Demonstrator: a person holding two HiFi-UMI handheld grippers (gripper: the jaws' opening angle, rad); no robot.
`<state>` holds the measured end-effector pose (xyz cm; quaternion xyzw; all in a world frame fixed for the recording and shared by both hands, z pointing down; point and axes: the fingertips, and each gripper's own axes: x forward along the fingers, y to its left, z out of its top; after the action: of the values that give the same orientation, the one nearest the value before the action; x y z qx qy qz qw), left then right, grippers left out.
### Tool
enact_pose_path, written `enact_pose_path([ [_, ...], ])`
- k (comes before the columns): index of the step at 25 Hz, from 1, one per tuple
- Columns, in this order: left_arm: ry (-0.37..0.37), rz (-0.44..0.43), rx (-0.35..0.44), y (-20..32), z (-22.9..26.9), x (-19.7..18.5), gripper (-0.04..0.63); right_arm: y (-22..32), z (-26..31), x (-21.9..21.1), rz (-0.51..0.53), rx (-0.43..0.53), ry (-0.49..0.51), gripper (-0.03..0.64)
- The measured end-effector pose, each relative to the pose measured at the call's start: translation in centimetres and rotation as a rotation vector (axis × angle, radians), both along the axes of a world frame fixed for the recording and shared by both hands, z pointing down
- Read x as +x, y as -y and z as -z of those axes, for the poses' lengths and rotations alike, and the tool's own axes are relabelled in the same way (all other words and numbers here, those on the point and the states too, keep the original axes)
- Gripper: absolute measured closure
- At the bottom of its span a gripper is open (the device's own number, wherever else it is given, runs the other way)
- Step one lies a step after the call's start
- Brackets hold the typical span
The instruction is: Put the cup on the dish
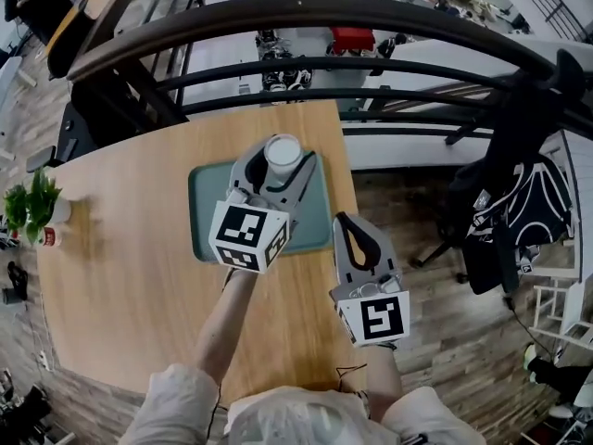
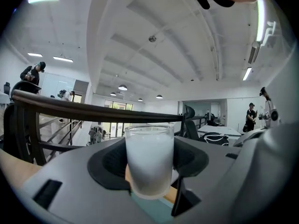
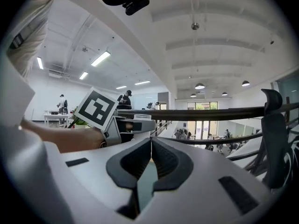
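A frosted white cup (image 1: 283, 156) stands upright between the jaws of my left gripper (image 1: 281, 163), which is shut on it over the far part of the teal dish (image 1: 206, 197). In the left gripper view the cup (image 2: 149, 160) fills the middle with a dark pad pressed against each side, and the teal dish (image 2: 152, 210) shows just under its base; I cannot tell whether it touches. My right gripper (image 1: 346, 221) hovers at the dish's near right corner, shut and empty. In the right gripper view its jaws (image 3: 150, 143) meet, with the dish (image 3: 144, 183) showing below them.
The wooden table (image 1: 130, 276) ends close to the right of the dish. A small potted plant (image 1: 30, 207) stands at its left edge. A dark railing (image 1: 324, 12) runs behind the table. A black chair with a bag (image 1: 514, 207) stands on the floor to the right.
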<state>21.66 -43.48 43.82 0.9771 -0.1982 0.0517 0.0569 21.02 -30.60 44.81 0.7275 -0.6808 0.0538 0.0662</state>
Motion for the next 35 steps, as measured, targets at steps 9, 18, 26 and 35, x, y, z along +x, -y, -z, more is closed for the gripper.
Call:
enact_pose_path([
  [9, 0.090, -0.039, -0.049, 1.9, -7.8, 3.5, 0.336, 2.3, -5.0, 2.7, -0.032, -0.060, 0.041, 0.597],
  [18, 0.192, -0.065, -0.052, 1.9, -13.7, 5.5, 0.336, 3.3, -7.7, 2.6, -0.010, -0.107, 0.073, 0.597],
  [26, 0.262, -0.088, -0.046, 1.2, -16.2, 5.5, 0.336, 3.2, -8.1, 2.8, -0.015, -0.105, 0.098, 0.597],
  [35, 0.251, -0.106, -0.049, 1.3, -17.2, 5.4, 0.336, 3.2, -6.6, 1.9, 0.001, -0.055, 0.162, 0.597],
])
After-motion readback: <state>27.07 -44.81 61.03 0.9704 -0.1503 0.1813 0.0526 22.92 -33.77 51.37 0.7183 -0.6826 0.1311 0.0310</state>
